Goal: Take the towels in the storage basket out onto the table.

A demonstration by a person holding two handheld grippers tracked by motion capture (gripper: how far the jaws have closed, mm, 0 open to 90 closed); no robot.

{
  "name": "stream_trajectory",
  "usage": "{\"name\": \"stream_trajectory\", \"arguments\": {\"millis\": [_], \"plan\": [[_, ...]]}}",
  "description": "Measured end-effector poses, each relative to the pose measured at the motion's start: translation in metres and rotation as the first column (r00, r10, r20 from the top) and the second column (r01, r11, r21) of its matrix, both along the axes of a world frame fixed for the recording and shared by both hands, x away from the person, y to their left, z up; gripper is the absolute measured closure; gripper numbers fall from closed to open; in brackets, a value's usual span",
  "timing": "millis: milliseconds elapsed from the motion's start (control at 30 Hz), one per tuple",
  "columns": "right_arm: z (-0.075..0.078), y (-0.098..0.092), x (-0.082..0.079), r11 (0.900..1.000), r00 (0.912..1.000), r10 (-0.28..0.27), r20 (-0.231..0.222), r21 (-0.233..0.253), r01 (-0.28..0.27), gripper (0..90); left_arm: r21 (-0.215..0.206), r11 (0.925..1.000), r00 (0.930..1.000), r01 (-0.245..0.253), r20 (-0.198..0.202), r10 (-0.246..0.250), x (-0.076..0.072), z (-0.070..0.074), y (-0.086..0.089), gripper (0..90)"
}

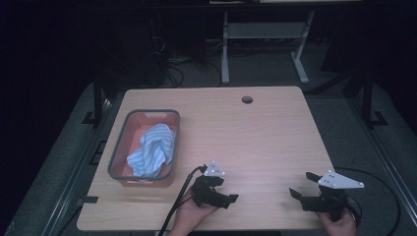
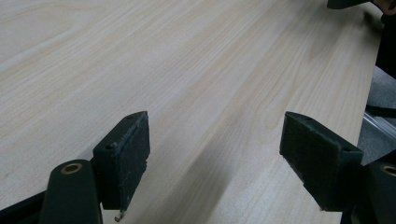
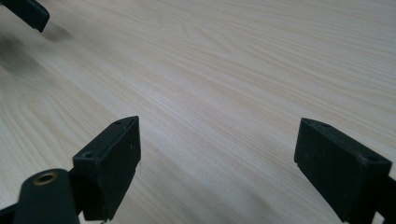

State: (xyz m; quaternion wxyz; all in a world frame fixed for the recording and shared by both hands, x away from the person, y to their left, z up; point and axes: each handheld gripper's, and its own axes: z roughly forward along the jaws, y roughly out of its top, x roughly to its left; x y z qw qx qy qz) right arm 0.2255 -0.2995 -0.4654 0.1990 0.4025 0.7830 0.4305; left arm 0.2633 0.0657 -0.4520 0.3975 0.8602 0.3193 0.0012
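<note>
Two grippers, both matte black with flat, rough-faced rectangular pads. Left gripper low over the table, jaws spread wide, gripping nothing; bare pale wood grain between the pads in the left gripper view. Right gripper same story: jaws wide apart, nothing held, smooth light laminate beneath. One grey three-cornered plate on each. One cable hole, round, far ahead between the two. One bin, rectangular with rounded corners, grey rim, orange-red walls, just left of and ahead of the left gripper. One cloth inside it, soft, crumpled, blue and white stripes.
</note>
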Motion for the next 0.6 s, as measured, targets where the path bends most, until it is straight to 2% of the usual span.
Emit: {"name": "stream_trajectory", "arguments": {"millis": [100, 167, 233, 400, 600], "plan": [[0.0, 0.0, 0.0, 1.0, 1.0, 0.002, -0.001, 0.004, -0.002, 14.1, 0.002, 1.0, 1.0, -0.001, -0.008, 0.001, 0.002, 0.0, 0.0, 24.1], [0.0, 0.001, 0.0, 1.0, 1.0, 0.004, 0.0, 0.003, -0.004, 14.1, -0.022, 0.9997, 0.9996, -0.006, -0.029, 0.006, 0.006, 0.001, -0.001, 24.1], [0.001, 0.003, 0.0, 1.0, 1.0, 0.01, 0.001, -0.003, -0.01, 14.1, -0.016, 0.9998, 0.9997, 0.008, -0.023, -0.008, 0.009, 0.004, -0.002, 24.1], [0.0, 0.007, 0.0, 1.0, 0.9998, 0.02, -0.001, -0.01, -0.02, 14.1, -0.01, 0.9999, 0.9999, 0.0, -0.015, -0.001, 0.013, 0.008, -0.001, 24.1], [0.0, 0.009, -0.001, 1.0, 0.9998, 0.02, -0.001, -0.014, -0.02, 14.1, -0.017, 0.9998, 0.999, 0.008, -0.044, -0.008, 0.018, 0.015, -0.002, 22.2]]}}
